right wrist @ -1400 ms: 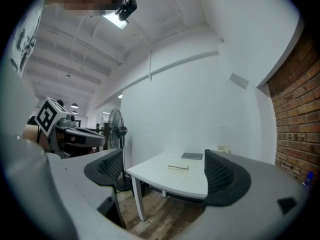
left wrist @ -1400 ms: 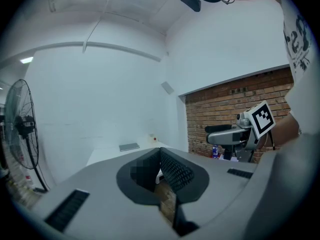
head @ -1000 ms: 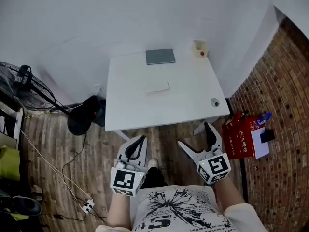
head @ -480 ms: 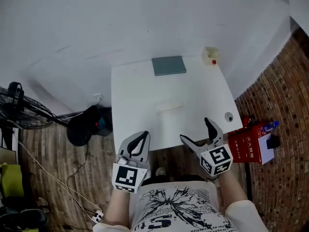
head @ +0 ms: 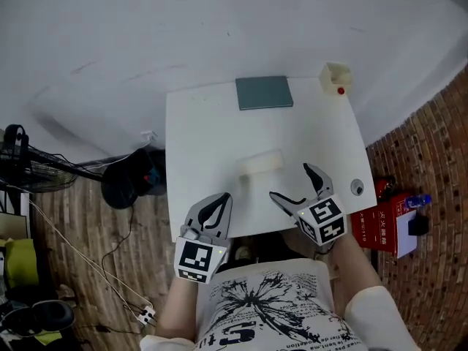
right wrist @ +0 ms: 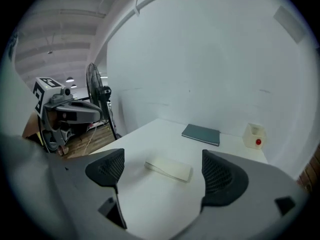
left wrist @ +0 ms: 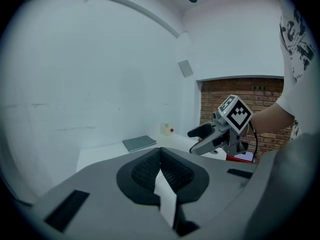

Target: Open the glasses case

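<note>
The glasses case (head: 261, 161) lies mid-frame on the tabletop (head: 208, 137), bare surface all round. My right claw (head: 291, 183) gapes wide just below it; my left claw (head: 219, 200), pinched together, hovers at the tabletop's lower edge.

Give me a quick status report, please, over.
Left tool shut, empty. Right tool open, aimed at case, not touching. Case closed, on table. Nothing between them.
</note>
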Motion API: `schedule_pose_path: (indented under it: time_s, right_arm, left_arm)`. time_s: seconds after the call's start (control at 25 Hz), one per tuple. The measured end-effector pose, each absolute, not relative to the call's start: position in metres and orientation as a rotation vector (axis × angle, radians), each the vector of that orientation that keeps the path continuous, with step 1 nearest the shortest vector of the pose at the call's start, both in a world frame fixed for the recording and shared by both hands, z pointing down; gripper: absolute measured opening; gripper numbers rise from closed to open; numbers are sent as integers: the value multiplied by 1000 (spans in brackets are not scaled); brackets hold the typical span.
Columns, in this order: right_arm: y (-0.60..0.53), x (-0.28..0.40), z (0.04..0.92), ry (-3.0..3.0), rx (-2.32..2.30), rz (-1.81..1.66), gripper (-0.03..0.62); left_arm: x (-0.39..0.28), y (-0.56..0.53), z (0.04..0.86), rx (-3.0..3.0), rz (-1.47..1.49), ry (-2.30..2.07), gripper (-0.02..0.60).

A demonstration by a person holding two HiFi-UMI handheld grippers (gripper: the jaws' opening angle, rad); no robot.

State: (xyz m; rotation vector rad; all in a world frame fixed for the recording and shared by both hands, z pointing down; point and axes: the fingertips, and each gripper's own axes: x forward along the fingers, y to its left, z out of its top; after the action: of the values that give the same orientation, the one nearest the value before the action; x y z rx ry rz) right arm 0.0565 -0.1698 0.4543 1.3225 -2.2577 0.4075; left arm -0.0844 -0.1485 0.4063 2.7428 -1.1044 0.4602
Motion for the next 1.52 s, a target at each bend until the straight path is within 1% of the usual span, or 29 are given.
schedule_pose_path:
  time_s: [0.28, 0.52, 0.72, 0.8, 0.92, 1.04, 1.16, 1.52]
  right_arm:
    - [-216, 63, 512, -2168, 931, 377, 482]
    - [-241, 63, 566, -2125, 706, 387, 476]
    - [-252, 63, 601, -2080, 529, 318, 468]
    - [-258, 62, 610, -2065, 482, 271, 452]
    - [-267, 60, 620, -2038, 432, 175, 389]
    - [-270, 56, 625, -2024, 388, 134, 377]
    - [-269, 53, 627, -2023, 356, 131, 345]
    - [-259, 55, 627, -1988, 356, 155, 328]
  left_arm:
    - [-47, -181, 462, 2651, 603, -1067, 14]
    - [-31, -204, 531, 2501, 710, -1074, 14]
    - [-22, -217, 571, 2374, 741, -1068, 14]
    - [-18, -222, 586, 2345, 775, -1063, 14]
    - [-15, -224, 608, 2298, 822, -1052, 14]
    - [-13, -227, 622, 2266, 838, -1048, 14]
    - [-14, -231, 630, 2246, 823, -1062, 14]
    - [-15, -229, 629, 2241, 793, -1033, 14]
